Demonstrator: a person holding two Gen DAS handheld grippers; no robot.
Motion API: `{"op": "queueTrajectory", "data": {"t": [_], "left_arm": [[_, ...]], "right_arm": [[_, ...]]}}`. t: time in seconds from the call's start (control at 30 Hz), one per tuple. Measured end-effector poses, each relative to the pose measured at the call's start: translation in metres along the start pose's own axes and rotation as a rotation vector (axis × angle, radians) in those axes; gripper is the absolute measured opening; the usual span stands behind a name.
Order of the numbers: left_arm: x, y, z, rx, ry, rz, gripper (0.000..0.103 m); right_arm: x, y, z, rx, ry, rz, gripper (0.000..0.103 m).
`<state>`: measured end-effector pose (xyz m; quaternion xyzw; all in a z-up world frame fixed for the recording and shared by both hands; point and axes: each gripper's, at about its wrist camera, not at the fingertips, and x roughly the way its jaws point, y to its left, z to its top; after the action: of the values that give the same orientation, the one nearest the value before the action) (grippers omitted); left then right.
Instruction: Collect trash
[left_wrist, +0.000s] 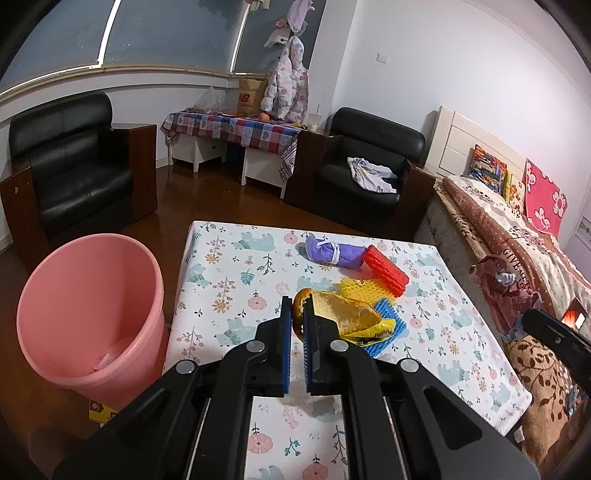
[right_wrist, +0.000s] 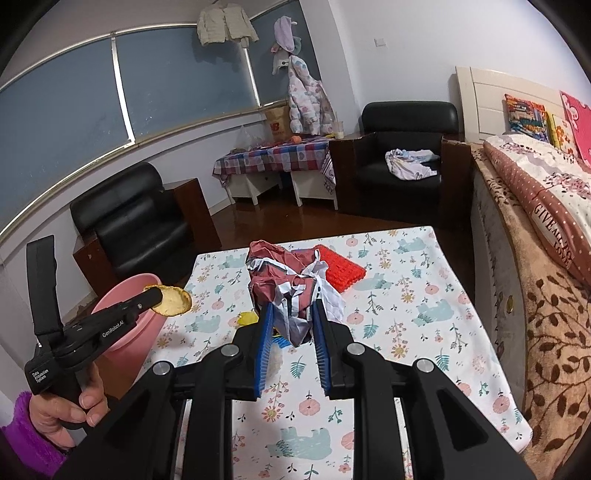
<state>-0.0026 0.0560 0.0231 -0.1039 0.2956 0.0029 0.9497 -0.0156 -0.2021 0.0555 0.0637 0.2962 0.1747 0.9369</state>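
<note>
In the left wrist view, our left gripper (left_wrist: 297, 321) is narrow and pinches a piece of peel (left_wrist: 301, 312), orange-brown outside and pale inside; it grips only the near edge of it. The pink bin (left_wrist: 88, 310) stands on the floor to the left of the table (left_wrist: 221, 280), well apart from the peel, so we judge that the carry over this gap is the weak moment; with so thin a bite the peel may slip and fall on the cloth or on the floor. Further on the table lie a yellow wrapper (left_wrist: 365, 330), a blue spiky mat (left_wrist: 389, 328), a yellow spiky mat (left_wrist: 356, 290), a red spiky roller (left_wrist: 386, 271) and a purple sock (left_wrist: 334, 253); whether these are trash we cannot tell, and taking a wrong thing is a second risk.

In the right wrist view, our right gripper (right_wrist: 291, 325) is closed to a medium width on a crumpled red and white wrapper (right_wrist: 288, 288), held above the table (right_wrist: 424, 266); the wrapper is bulky and springy, so it may work loose. The left gripper (right_wrist: 159, 293) is seen here with the peel (right_wrist: 173, 301) near the rim of the bin (right_wrist: 122, 295), which is far to the left; the right one must cross over, and the two grippers could collide at the bin mouth.
</note>
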Motion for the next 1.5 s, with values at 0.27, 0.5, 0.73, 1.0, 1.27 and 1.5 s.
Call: {"op": "queueTrajectory", "data": {"t": [0.27,0.5,0.73,1.0,1.27,1.5], "left_arm": [[-0.014,0.012,0.003,-0.019,-0.035,0.031,0.005],[-0.041,0.051,0.010,-0.053,-0.099,0.107,0.005],[-0.067,0.110,0.012,-0.119,-0.135,0.232,0.005],[-0.073,0.161,0.003,-0.191,-0.119,0.313,0.005],[-0.068,0.195,-0.011,-0.245,-0.073,0.336,0.005],[-0.054,0.208,-0.013,-0.263,-0.022,0.334,0.009]], "right_arm": [[0.018,0.003,0.001,0.005,0.034,0.033,0.021],[0.045,0.038,0.009,-0.053,0.058,0.118,0.021],[0.079,0.107,0.014,-0.168,0.102,0.272,0.021],[0.126,0.189,0.009,-0.230,0.211,0.457,0.021],[0.167,0.240,0.000,-0.252,0.286,0.520,0.021],[0.194,0.257,-0.007,-0.245,0.328,0.518,0.027]]}}
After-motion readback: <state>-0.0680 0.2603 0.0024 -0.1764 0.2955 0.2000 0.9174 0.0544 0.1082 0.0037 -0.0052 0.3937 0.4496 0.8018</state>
